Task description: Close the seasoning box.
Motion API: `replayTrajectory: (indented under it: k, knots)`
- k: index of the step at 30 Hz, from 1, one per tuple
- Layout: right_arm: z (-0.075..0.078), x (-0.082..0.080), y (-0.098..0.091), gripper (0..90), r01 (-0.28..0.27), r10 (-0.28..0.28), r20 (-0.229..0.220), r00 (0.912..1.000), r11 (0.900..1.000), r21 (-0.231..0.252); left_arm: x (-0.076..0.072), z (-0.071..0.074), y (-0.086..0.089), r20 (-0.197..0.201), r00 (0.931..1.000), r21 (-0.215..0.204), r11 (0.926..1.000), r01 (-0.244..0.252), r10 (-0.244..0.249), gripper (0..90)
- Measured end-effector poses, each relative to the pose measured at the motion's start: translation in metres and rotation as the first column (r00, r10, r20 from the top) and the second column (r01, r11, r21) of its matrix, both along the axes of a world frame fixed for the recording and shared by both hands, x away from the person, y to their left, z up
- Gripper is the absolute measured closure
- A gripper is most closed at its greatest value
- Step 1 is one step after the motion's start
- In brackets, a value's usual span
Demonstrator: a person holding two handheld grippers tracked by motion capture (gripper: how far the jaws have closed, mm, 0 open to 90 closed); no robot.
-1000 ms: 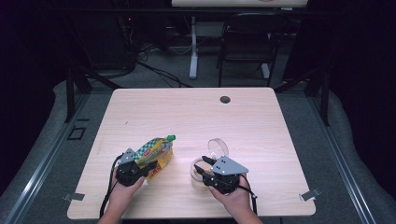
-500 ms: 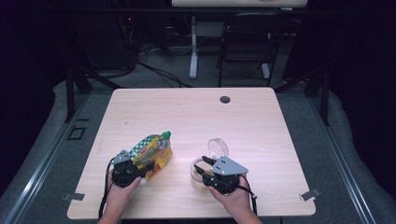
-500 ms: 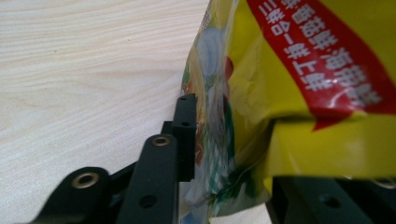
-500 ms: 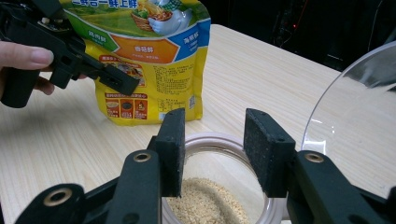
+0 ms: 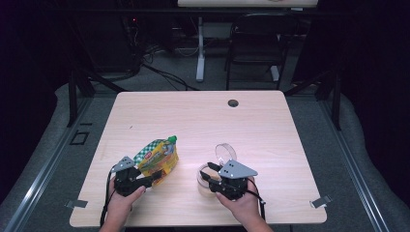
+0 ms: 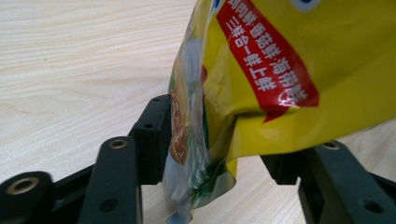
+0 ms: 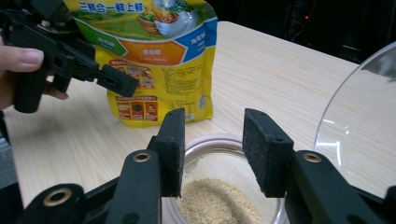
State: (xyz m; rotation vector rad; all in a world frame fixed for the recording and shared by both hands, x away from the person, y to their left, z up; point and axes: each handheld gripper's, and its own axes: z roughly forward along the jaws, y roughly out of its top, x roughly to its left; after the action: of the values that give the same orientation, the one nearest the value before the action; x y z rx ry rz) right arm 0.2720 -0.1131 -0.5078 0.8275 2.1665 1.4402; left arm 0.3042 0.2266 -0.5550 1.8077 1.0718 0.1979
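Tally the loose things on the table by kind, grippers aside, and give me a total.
Yellow printed pouch: 1
Clear jar with pale granules inside: 1
Clear round lid, beside the jar: 1
Total: 3

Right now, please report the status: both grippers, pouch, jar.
Left hand-held gripper just opening, yellow pouch between its jaws, standing. Right hand-held gripper around open jar of granules. Lid behind jar.
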Motion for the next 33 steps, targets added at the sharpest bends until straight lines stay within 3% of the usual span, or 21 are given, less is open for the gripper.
replayTrajectory:
  k: [10,14,27,28,33]
  knots:
    - [0.005,-0.001,0.000,59.6,-0.014,0.014,-0.008,0.9999,0.9998,-0.012,-0.005,0.006,0.005,0.020,0.9998,-0.009,1.0000,-0.002,0.002,44.9]
    - [0.008,0.000,-0.001,59.9,0.001,-0.001,-0.017,0.9999,0.9996,-0.030,-0.010,0.008,0.006,0.027,0.9996,0.011,0.9999,-0.008,0.008,44.8]
    - [0.015,0.000,-0.004,55.5,0.027,-0.026,-0.060,0.9978,0.9995,0.013,-0.014,0.011,0.003,0.044,0.9990,0.024,0.9997,-0.009,0.008,43.4]
    - [0.017,0.000,-0.005,55.5,0.021,-0.019,-0.076,0.9969,0.9992,0.035,-0.015,0.012,0.004,0.042,0.9990,0.023,0.9997,-0.012,0.011,43.4]
    - [0.024,-0.002,-0.007,57.9,0.025,-0.022,-0.075,0.9969,0.9992,0.032,-0.017,0.014,0.006,0.047,0.9988,0.012,0.9998,-0.014,0.014,42.9]
